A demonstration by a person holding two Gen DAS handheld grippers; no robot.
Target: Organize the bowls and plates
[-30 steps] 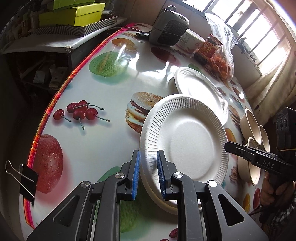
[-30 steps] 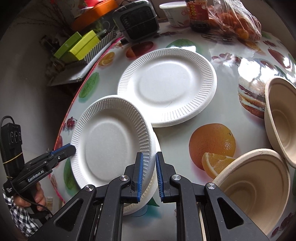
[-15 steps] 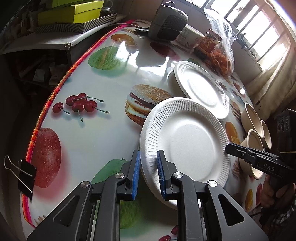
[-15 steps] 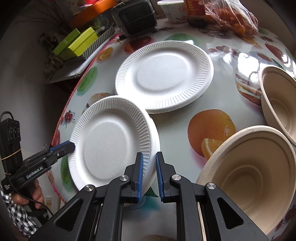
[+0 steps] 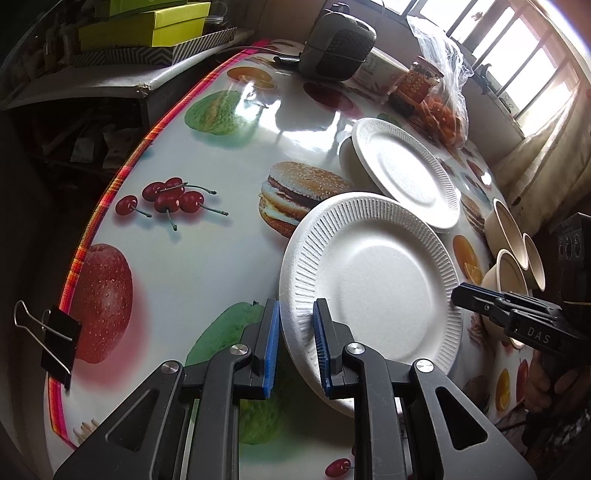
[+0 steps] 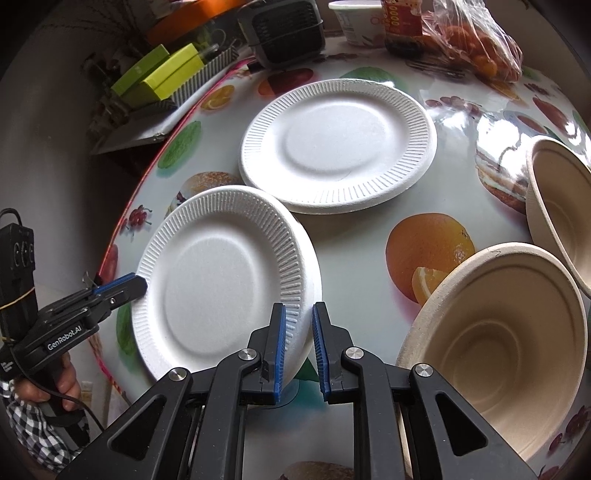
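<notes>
Both grippers grip one white paper plate (image 5: 376, 280) (image 6: 214, 273) just above the fruit-print table (image 5: 207, 266). My left gripper (image 5: 295, 314) is shut on its near-left rim and appears in the right wrist view as a black tool (image 6: 136, 284) at the plate's left edge. On the opposite rim my right gripper (image 6: 297, 314) is shut; its tip (image 5: 465, 291) touches the plate's right edge. A second paper plate (image 5: 402, 173) (image 6: 332, 144) lies further back. Two beige bowls (image 6: 495, 332) (image 6: 561, 199) stand to the right.
A black speaker (image 5: 336, 48), a jar (image 5: 413, 85) and a bag of oranges (image 5: 443, 107) crowd the far side. A binder clip (image 5: 55, 336) grips the table's left edge. Yellow-green boxes (image 5: 147, 26) sit on a side shelf beyond that edge.
The pale rim of another plate that showed under the held plate a second ago is now hidden. The near bowl fills more of the right wrist view. Both grips are unchanged.
</notes>
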